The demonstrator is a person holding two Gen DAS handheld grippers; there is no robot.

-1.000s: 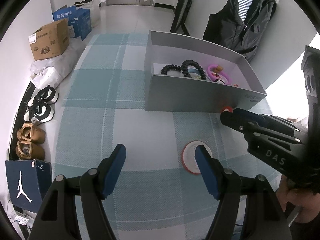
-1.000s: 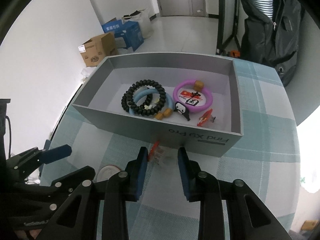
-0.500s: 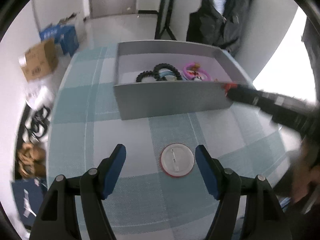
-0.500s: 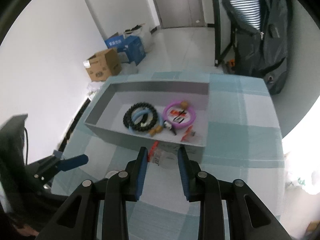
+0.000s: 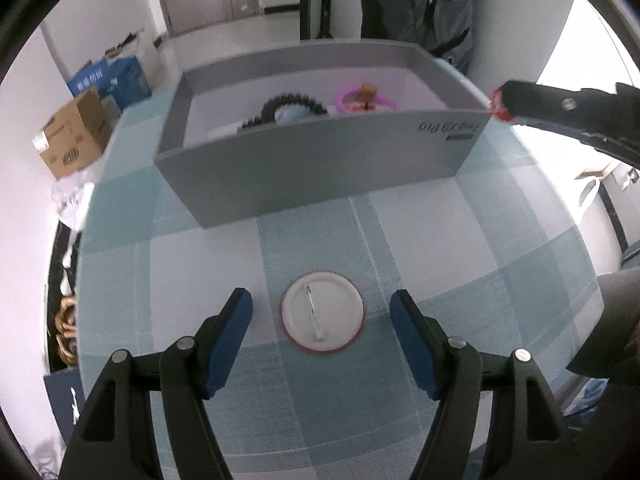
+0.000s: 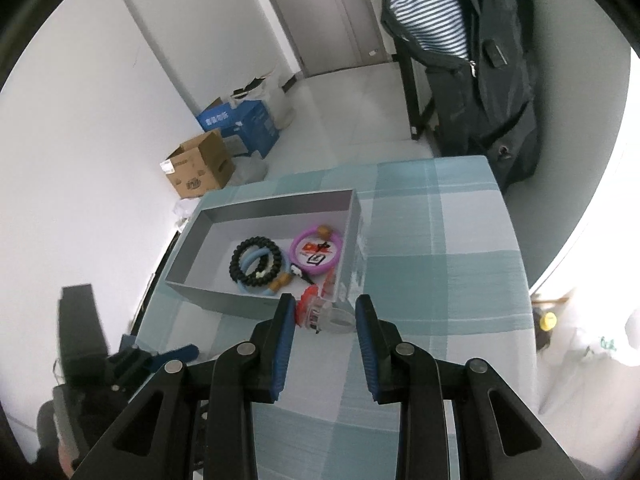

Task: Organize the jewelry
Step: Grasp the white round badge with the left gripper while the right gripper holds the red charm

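You stand in a room with white walls (image 6: 100,128) and a pale, shiny floor (image 6: 340,100). A grey door (image 6: 320,12) is at the far end. A brown cardboard box (image 6: 200,168) and a blue box (image 6: 240,124) sit by the wall. A dark jacket (image 6: 492,72) hangs near the table. Bright light comes from your right. The tablecloth (image 6: 440,260) has teal and white squares.

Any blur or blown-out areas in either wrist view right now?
Left wrist: gray box and right gripper slightly motion-smeared; pin badge fairly crisp; window at right blown out. Right wrist: mostly sharp, left gripper blurred, right edge overexposed.
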